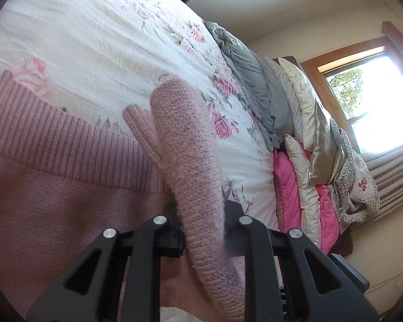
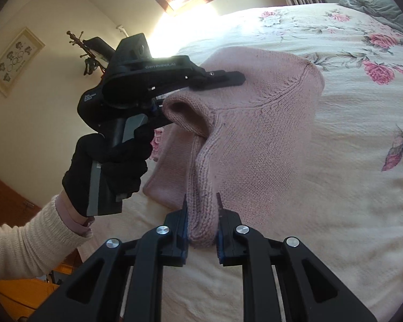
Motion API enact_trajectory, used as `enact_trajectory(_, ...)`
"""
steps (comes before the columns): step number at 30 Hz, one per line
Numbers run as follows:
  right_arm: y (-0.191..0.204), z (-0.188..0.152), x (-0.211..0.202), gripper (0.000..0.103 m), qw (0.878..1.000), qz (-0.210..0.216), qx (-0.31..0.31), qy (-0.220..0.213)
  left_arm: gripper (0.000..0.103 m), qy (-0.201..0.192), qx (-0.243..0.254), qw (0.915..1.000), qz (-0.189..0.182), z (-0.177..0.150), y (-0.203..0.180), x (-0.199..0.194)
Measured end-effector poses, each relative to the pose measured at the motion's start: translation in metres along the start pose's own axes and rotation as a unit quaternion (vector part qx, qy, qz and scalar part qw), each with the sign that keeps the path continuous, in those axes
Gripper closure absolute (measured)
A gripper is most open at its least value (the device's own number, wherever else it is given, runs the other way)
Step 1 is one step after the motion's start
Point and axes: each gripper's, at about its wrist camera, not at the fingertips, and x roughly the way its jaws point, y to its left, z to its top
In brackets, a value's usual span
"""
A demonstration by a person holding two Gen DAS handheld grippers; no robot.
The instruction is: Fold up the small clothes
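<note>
- Holding the pink knit sweater (image 2: 255, 139) on the floral bedspread (image 2: 335, 214), I judge the fold about midway: one part is lifted, nothing is laid flat yet.
- My right gripper (image 2: 201, 225) is clamped on a bunched ridge of knit at 6 o'clock in its view.
- My left gripper (image 1: 204, 230) pinches a raised fold too (its ribbed hem (image 1: 67, 145) lies at 9 o'clock).
- From the right wrist, my gloved left hand (image 2: 112, 161) sits at 9 o'clock.
- Left to do, I reckon: carry the lifted fabric across, lay it flat, then fold again.
</note>
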Motion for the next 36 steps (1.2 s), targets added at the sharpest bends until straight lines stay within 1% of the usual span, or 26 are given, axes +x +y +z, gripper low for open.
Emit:
enact_trajectory(5, 0.038, 0.011, 0.037, 0.087, 0.999, 0.04, -0.019, 0.011, 0.086, -0.023, 0.018, 0.9991, 0.03, 0.01, 0.011, -0.053)
enact_trajectory(10, 0.074, 0.017, 0.081, 0.087, 0.997, 0.053, -0.048, 0.03, 0.086, -0.037, 0.01, 0.9977, 0.057, 0.017, 0.041, -0.091)
enact_trajectory(14, 0.089, 0.02, 0.109, 0.087, 0.995, 0.061, -0.059, 0.046, 0.086, -0.05, 0.002, 0.9964, 0.068, 0.02, 0.065, -0.114)
enact_trajectory(18, 0.1, 0.022, 0.136, 0.087, 0.994, 0.063, -0.063, 0.06, 0.086, -0.059, -0.003, 0.9946, 0.085, 0.021, 0.091, -0.127)
enact_trajectory(22, 0.109, 0.016, 0.169, 0.087, 0.993, 0.047, -0.074, 0.077, 0.086, -0.066, -0.021, 0.9936, 0.089, 0.017, 0.121, -0.132)
enact_trajectory(24, 0.109, 0.011, 0.186, 0.087, 0.992, 0.03, -0.081, 0.087, 0.086, -0.06, -0.027, 0.9927, 0.101, 0.015, 0.137, -0.129)
enact_trajectory(26, 0.106, 0.006, 0.203, 0.086, 0.992, 0.014, -0.077, 0.104, 0.086, -0.046, -0.034, 0.992, 0.112, 0.011, 0.153, -0.12)
enact_trajectory(28, 0.1, -0.001, 0.214, 0.085, 0.991, 0.011, -0.07, 0.111, 0.084, -0.044, -0.04, 0.991, 0.12, 0.007, 0.166, -0.116)
enact_trajectory(29, 0.099, -0.002, 0.218, 0.081, 0.991, 0.015, -0.067, 0.112, 0.084, -0.049, -0.044, 0.9913, 0.114, 0.007, 0.17, -0.116)
enact_trajectory(31, 0.097, -0.006, 0.221, 0.07, 0.991, 0.032, -0.064, 0.112, 0.082, -0.054, -0.052, 0.9916, 0.106, 0.006, 0.173, -0.118)
enact_trajectory(32, 0.097, -0.007, 0.221, 0.06, 0.991, 0.044, -0.062, 0.113, 0.08, -0.055, -0.054, 0.9915, 0.105, 0.005, 0.174, -0.12)
enact_trajectory(33, 0.101, -0.011, 0.221, 0.054, 0.99, 0.052, -0.063, 0.115, 0.078, -0.055, -0.054, 0.9912, 0.108, 0.005, 0.173, -0.121)
enact_trajectory(36, 0.106, -0.015, 0.205, 0.053, 0.988, 0.065, -0.072, 0.117, 0.078, -0.059, -0.052, 0.99, 0.117, 0.001, 0.171, -0.136)
